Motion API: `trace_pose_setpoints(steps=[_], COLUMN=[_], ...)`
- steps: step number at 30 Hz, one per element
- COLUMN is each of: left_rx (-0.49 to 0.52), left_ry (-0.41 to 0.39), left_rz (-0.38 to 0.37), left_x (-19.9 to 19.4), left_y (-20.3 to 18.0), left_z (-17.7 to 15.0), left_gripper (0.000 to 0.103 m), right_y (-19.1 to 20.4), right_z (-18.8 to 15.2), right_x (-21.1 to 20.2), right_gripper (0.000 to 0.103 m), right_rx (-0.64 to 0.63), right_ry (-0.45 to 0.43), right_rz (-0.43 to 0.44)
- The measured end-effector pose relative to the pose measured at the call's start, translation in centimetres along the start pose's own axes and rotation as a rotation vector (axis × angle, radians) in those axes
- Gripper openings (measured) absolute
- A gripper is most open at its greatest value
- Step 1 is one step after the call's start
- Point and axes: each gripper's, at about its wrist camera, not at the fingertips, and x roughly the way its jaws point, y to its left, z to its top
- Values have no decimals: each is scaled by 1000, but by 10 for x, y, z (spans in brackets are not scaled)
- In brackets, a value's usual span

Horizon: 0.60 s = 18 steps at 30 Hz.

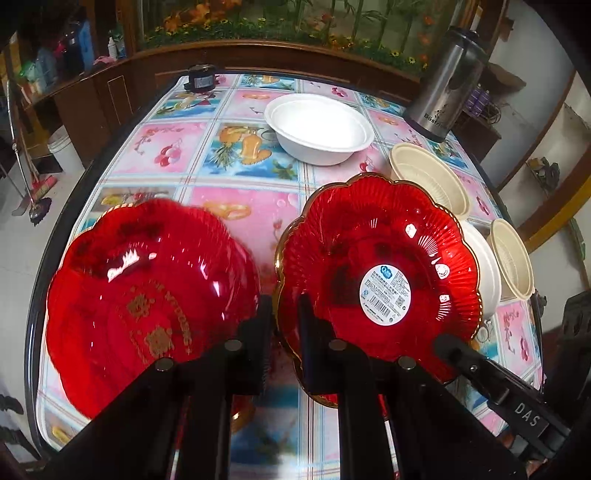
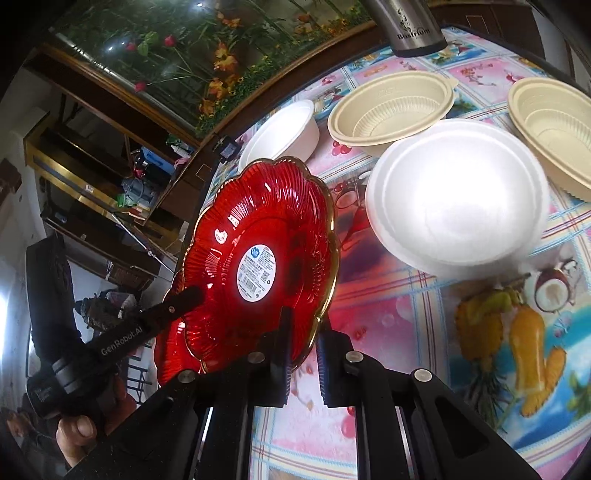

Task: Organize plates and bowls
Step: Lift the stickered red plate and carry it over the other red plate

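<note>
**plate_guy:** ok so the red plate with the sticker [image 2: 258, 266] is tipped up nearly on edge, label facing both cameras, scalloped gold rim. The right claw [image 2: 302, 354] has that rim between its fingers at the lower edge, closed down on it. In the left wrist view the same plate [image 1: 376, 273] sits right of centre, with the right claw's black finger reaching in from the lower right.

**benchwarmer:** and the left claw [image 1: 282, 332]?

**plate_guy:** Narrow gap between the fingers. The stickered plate's left rim sits right at that gap, but I honestly cannot tell if it's pinched or just in front. There's a second red plate [image 1: 147, 295] with gold lettering to the left of it, blurry, partly behind the left finger.

**benchwarmer:** where's it all relative to the bowls?

**plate_guy:** Just right of the tilted plate is a white foam bowl [image 2: 458, 199] on the bench [image 2: 406, 325]. Behind that, two beige ribbed bowls, one in the middle [image 2: 391, 107], one at the right edge [image 2: 554, 129]. Another white bowl [image 2: 284, 133] sits further back, behind the plate's top edge. All upright, sitting apart on a fruit-print cloth.

**benchwarmer:** anything else?

**plate_guy:** A steel thermos [image 2: 410, 26] at the far side, and a small dark gadget [image 1: 201, 77] at the far left corner.
</note>
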Motion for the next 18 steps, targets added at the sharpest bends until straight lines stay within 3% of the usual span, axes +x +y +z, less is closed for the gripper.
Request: trace_pose_setpoints(steps=[10,18], left_rx=[-32,-73], left_ry=[-72,-143], left_rz=[22,60], left_x=[-22,-44], left_y=[6,26], left_z=[-26,-31], left_gripper=[11,11], right_y=[8,36], right_z=[-11,-10], right_x=[-6,-3], right_gripper=[11,11], right_rx=[-53,-118], right_ry=[4,-1], right_rz=[6,19])
